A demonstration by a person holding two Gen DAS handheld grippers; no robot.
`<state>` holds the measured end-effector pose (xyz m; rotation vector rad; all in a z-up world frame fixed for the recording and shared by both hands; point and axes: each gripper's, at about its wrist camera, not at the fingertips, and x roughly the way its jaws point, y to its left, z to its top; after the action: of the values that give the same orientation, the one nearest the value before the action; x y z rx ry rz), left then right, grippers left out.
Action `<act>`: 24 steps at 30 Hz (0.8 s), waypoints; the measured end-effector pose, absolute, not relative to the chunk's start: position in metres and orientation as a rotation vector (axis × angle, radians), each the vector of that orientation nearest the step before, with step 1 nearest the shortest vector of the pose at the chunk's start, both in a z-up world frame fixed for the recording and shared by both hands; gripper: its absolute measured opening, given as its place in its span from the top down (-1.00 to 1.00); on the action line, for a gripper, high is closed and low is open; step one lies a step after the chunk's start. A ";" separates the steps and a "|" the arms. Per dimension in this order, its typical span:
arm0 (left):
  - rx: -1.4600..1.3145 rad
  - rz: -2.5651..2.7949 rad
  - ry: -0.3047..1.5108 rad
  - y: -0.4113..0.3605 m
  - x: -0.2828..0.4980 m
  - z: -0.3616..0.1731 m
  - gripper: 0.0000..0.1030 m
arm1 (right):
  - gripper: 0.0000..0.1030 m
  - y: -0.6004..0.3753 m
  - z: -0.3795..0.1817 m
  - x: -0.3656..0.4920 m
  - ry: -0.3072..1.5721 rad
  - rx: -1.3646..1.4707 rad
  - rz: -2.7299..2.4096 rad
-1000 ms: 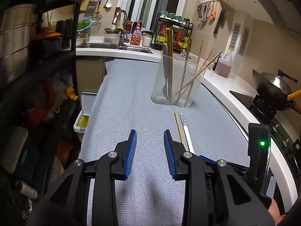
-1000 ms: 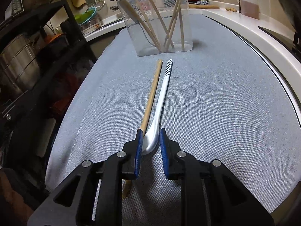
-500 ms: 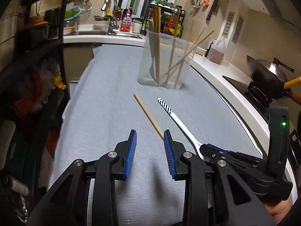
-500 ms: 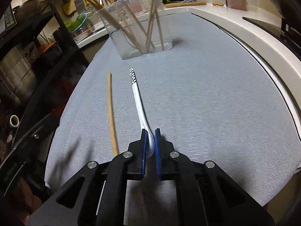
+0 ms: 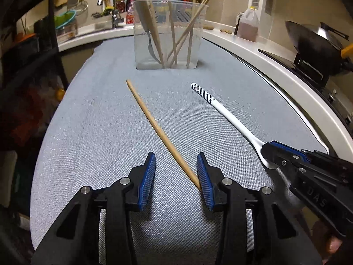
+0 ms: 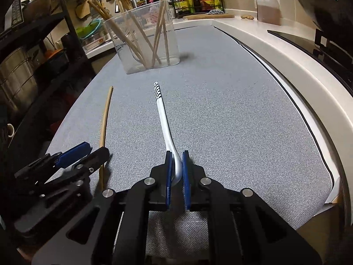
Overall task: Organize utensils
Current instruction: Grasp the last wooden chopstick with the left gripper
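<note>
A clear plastic holder (image 5: 167, 35) with several wooden chopsticks and a metal utensil stands on the grey mat; it also shows in the right wrist view (image 6: 143, 42). A loose wooden chopstick (image 5: 158, 128) lies on the mat, its near end between the fingers of my open left gripper (image 5: 176, 176). My right gripper (image 6: 176, 170) is shut on the bowl end of a white spoon (image 6: 164, 123) with a striped handle tip. The spoon (image 5: 225, 112) and chopstick (image 6: 105, 119) show in both views.
The grey mat (image 5: 99, 121) covers the counter. A white counter edge (image 6: 297, 70) runs along the right. A wok (image 5: 313, 42) sits on the stove at right. A brown liquid jug (image 6: 268, 6) stands at the back. Black shelving (image 6: 33, 44) with pots is at left.
My left gripper moved forward and right until its fingers straddle the chopstick's near end. My right gripper closed on the spoon and pulled it away from the chopstick.
</note>
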<state>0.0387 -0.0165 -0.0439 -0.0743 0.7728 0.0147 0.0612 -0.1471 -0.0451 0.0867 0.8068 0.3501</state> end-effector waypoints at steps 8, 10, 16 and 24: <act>-0.111 0.088 0.782 0.016 0.022 -0.039 0.75 | 0.72 -0.139 -0.048 0.055 0.799 0.068 0.365; -0.139 0.100 0.781 0.024 0.019 -0.039 0.75 | 0.72 -0.139 -0.048 0.054 0.795 0.066 0.363; -0.145 0.091 0.778 0.024 0.020 -0.041 0.75 | 0.71 -0.137 -0.049 0.051 0.786 0.046 0.356; -0.139 0.083 0.777 0.021 0.022 -0.041 0.75 | 0.71 -0.136 -0.049 0.050 0.784 0.031 0.355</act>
<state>0.0225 0.0207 -0.0414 -0.1390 0.7773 0.0835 0.0503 -0.1357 -0.0489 0.0314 0.7842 0.3549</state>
